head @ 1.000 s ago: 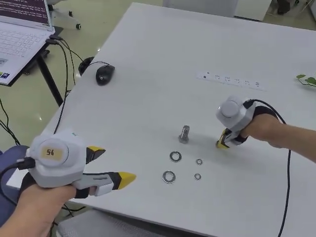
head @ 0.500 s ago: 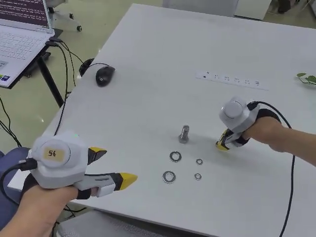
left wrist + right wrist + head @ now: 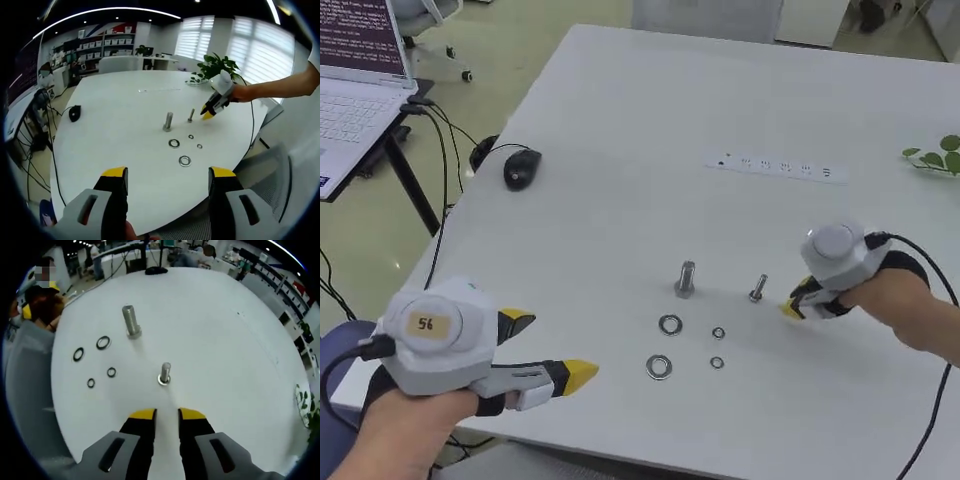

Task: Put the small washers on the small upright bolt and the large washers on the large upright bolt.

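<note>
The large bolt [image 3: 685,279] stands upright on the white table [image 3: 620,150], and the small bolt [image 3: 758,289] stands upright to its right. Two large washers [image 3: 670,324] [image 3: 659,367] and two small washers [image 3: 718,333] [image 3: 717,363] lie flat in front of the bolts. My right gripper [image 3: 792,310] rests just right of the small bolt. In the right gripper view its jaws [image 3: 167,415] are slightly open and empty, with the small bolt [image 3: 164,373] just ahead. My left gripper [image 3: 548,346] hovers wide open at the near left, well short of the washers [image 3: 185,161].
A black mouse [image 3: 521,169] with its cable lies at the table's far left. A white power strip [image 3: 775,166] lies across the back. A laptop [image 3: 350,80] sits on a side stand to the left. Green leaves [image 3: 938,158] show at the right edge.
My right gripper has drawn back to the right, and the small bolt now stands uncovered where its jaws were. The left gripper has hardly moved; the head camera shifted.
</note>
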The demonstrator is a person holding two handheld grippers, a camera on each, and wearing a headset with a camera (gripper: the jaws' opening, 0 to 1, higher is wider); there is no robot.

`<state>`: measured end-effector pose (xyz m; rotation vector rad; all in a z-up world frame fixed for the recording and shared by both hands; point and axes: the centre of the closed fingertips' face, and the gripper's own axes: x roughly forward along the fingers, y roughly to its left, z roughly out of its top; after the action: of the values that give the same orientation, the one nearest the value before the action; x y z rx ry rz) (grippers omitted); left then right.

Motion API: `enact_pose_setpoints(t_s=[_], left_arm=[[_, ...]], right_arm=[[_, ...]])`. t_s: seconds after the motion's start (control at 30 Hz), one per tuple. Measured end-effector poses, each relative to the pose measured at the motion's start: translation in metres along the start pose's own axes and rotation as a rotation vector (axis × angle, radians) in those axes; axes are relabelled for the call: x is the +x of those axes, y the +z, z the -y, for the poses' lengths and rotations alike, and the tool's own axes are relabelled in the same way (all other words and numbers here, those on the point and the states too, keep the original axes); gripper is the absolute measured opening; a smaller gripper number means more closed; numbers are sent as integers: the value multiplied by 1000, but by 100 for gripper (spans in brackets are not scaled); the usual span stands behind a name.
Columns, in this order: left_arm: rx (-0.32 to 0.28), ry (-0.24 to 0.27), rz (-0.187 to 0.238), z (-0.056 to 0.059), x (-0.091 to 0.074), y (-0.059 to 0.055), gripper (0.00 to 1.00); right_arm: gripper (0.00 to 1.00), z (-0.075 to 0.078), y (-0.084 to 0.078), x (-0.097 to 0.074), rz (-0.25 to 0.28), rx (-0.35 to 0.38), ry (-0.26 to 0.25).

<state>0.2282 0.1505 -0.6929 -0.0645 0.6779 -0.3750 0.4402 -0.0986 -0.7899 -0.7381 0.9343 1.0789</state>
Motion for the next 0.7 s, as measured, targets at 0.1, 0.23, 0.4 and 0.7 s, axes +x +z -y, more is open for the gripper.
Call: enact_pose_setpoints(t_s=[0.1, 0.23, 0.4, 0.7], left_arm=[[6, -4, 1, 0, 0, 1, 65], [10, -10, 6, 2, 1, 5, 65], [19, -15, 12, 4, 1, 8, 65], [27, -20, 16, 10, 2, 10, 65]], right_arm=[[18, -5, -13, -2, 16, 38, -11], [18, -22, -30, -4, 24, 83, -2], [18, -26, -47, -4, 44, 162, 11], [20, -57, -36, 4, 128, 166, 48]])
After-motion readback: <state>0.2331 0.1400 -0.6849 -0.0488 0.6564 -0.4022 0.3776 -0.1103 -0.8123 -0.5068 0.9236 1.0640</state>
